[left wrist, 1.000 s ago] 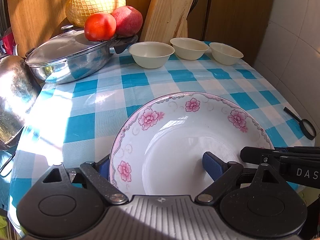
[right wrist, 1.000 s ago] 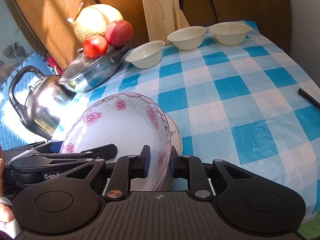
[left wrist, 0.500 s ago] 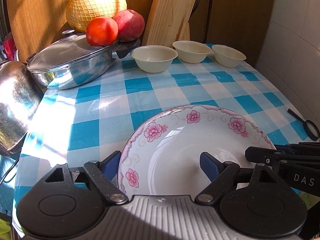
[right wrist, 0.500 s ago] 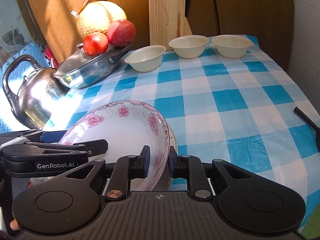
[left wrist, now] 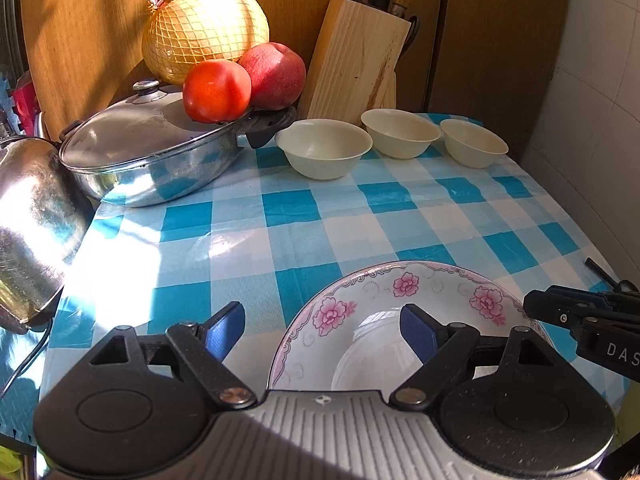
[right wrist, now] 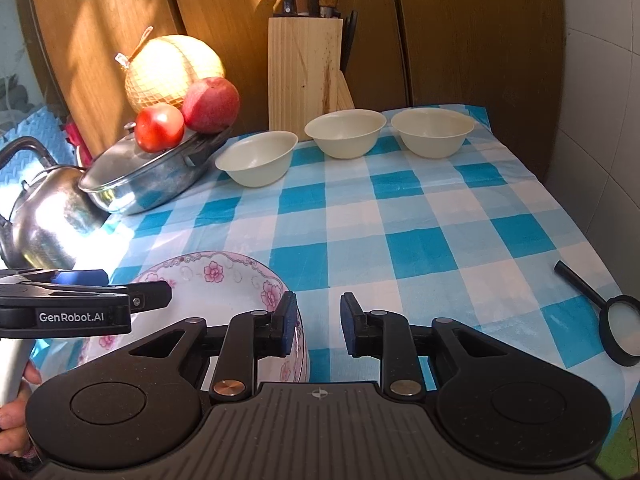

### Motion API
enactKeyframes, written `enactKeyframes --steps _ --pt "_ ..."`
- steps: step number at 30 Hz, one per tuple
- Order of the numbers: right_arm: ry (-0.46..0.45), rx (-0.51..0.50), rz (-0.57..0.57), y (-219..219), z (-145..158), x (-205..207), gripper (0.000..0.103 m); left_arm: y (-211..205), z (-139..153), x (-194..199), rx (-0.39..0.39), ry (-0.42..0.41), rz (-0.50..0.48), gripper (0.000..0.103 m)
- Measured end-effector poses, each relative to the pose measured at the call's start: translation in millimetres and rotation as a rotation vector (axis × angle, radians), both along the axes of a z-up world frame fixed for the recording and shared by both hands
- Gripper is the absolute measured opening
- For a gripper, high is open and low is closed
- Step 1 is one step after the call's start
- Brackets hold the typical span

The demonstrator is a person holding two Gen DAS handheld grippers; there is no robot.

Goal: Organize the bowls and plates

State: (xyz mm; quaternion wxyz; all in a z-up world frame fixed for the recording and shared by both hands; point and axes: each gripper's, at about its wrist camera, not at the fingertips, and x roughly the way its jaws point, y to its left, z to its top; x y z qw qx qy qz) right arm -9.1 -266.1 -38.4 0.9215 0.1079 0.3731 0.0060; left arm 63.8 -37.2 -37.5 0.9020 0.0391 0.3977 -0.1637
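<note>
A white deep plate with pink flowers (left wrist: pixel 436 292) lies at the table's near edge, also in the right wrist view as the flowered plate (right wrist: pixel 224 276). My left gripper (left wrist: pixel 320 330) is open, its right finger over the plate and its left finger outside the rim. My right gripper (right wrist: pixel 318 328) is open just right of the plate, its left pad beside the rim and nothing between the fingers. Three cream bowls stand in a row at the back: left bowl (left wrist: pixel 324 148), middle bowl (left wrist: pixel 400 132), right bowl (left wrist: pixel 472 142).
A lidded steel pan (left wrist: pixel 152 152) carries a tomato (left wrist: pixel 216 90), an apple (left wrist: pixel 274 74) and a netted pomelo (left wrist: pixel 204 28). A kettle (left wrist: pixel 28 224) stands at the left, a knife block (left wrist: pixel 356 60) at the back. A magnifying glass (right wrist: pixel 616 320) lies near the right edge.
My right gripper has opened and let go of the plate's rim. The plate has dropped from tilted to flat. Both grippers have drawn back toward the near edge.
</note>
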Motion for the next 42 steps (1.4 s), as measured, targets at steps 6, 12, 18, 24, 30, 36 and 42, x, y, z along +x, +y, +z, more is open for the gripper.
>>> enactKeyframes --steps 6,12,18,24,30,36,42 --pt "-0.006 0.029 0.000 -5 6 28 0.032 -10 1 37 -0.027 0.030 0.040 0.079" --pt "-0.001 0.058 0.002 -9 8 67 0.032 -21 -4 76 -0.043 0.062 0.088 0.079" --pt "0.015 0.096 -0.002 -10 5 111 0.032 -30 -3 105 -0.067 0.062 0.129 0.079" --pt "0.013 0.128 -0.009 -9 1 156 0.032 -36 -8 141 -0.066 0.057 0.194 0.079" --pt "0.026 0.206 -0.038 -14 -12 199 0.032 -35 -19 165 -0.117 0.073 0.271 0.079" --pt "0.056 0.318 -0.039 -15 -28 231 0.033 -46 -30 180 -0.125 0.062 0.292 0.079" --pt "0.109 0.352 -0.031 -12 -47 257 0.027 -57 -47 198 -0.102 0.094 0.284 0.074"
